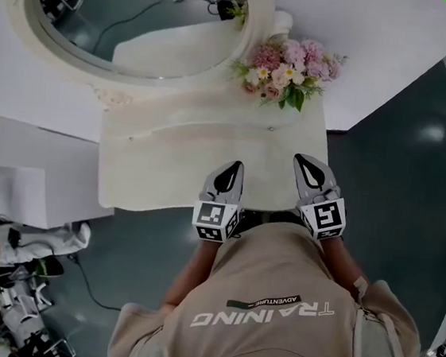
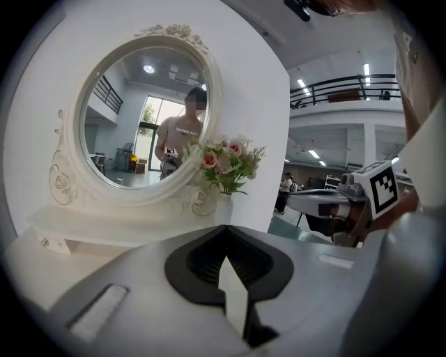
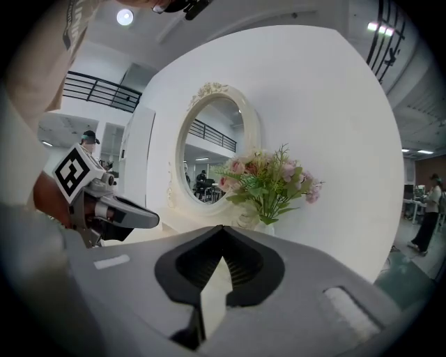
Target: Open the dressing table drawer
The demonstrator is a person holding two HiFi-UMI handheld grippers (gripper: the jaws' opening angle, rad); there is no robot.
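The cream dressing table (image 1: 160, 166) stands against a white wall, with an oval mirror (image 1: 138, 12) above it. I see no drawer front from above. A small knob (image 1: 132, 135) shows on the raised back tier, and also in the left gripper view as a knob (image 2: 45, 242). My left gripper (image 1: 235, 167) hangs over the table's front edge, shut and empty, its tips (image 2: 223, 227) closed together. Beside it on the right, my right gripper (image 1: 303, 160) is also shut with nothing in it (image 3: 223, 229). Both point toward the mirror.
A vase of pink flowers (image 1: 290, 69) stands at the table's back right corner. A white cabinet (image 1: 21, 191) sits left of the table. Equipment and cables (image 1: 12, 270) lie on the dark floor at lower left. My torso is close behind the grippers.
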